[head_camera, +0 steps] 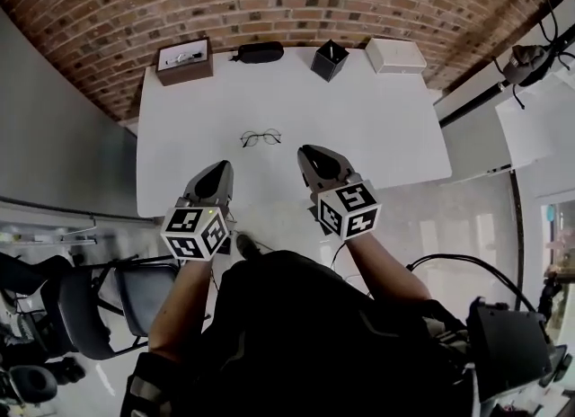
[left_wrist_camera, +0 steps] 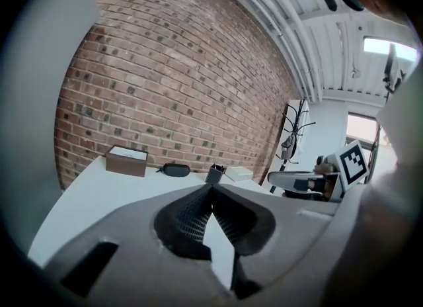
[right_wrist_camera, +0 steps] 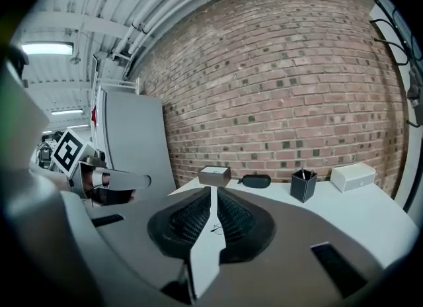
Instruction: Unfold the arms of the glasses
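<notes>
The glasses [head_camera: 260, 138] lay on the white bench [head_camera: 377, 119], just beyond both tongs. The left tongs [head_camera: 218, 168] and the right tongs [head_camera: 312, 152] were pressed together, gripping nothing.

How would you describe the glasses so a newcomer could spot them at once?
Start at the white table against the brick wall. A brown box, black case, black cup and white box line its far edge. The glasses lie alone in the open middle, the only thin, round-lensed wire frame.
</notes>
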The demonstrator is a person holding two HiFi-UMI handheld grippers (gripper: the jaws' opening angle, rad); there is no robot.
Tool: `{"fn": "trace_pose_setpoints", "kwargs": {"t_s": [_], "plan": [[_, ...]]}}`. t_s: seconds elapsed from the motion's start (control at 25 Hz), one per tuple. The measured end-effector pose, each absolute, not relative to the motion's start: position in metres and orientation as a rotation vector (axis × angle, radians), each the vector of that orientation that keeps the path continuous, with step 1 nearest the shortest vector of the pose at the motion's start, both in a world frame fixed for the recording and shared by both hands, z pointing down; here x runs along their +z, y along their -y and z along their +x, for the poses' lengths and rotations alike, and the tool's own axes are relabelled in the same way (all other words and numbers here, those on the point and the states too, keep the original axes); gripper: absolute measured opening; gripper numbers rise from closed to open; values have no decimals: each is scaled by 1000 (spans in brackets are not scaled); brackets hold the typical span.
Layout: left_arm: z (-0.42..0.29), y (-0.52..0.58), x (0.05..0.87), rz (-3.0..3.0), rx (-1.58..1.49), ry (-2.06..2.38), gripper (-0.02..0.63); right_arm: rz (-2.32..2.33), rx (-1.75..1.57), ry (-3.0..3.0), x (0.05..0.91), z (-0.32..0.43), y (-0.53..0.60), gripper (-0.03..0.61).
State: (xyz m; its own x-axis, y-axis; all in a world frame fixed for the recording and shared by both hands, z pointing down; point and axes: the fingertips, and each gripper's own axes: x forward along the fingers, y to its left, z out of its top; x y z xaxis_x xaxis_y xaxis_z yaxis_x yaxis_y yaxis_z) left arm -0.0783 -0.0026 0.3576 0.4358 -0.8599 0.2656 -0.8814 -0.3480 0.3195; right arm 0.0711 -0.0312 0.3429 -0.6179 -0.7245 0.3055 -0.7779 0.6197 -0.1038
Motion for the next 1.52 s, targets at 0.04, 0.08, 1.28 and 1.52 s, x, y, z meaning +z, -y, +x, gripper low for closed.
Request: {"fn": "trace_pose_setpoints", "kwargs": {"t_s": [0.04,0.08,1.28,1.52], "plan": [[-81,8,362,2274,73,1463,6,1227,343,2598,348,67,35,11],[-85,14,367,2263,79,1452,6,1224,349,2585,353,64,39,11],[-71,109,548,1974,385,1180,115,1031,573,2235,561,52,133,54],[-60,121,588,1923,464,1155,115,1009,630,2181,587,51,145,76]]}}
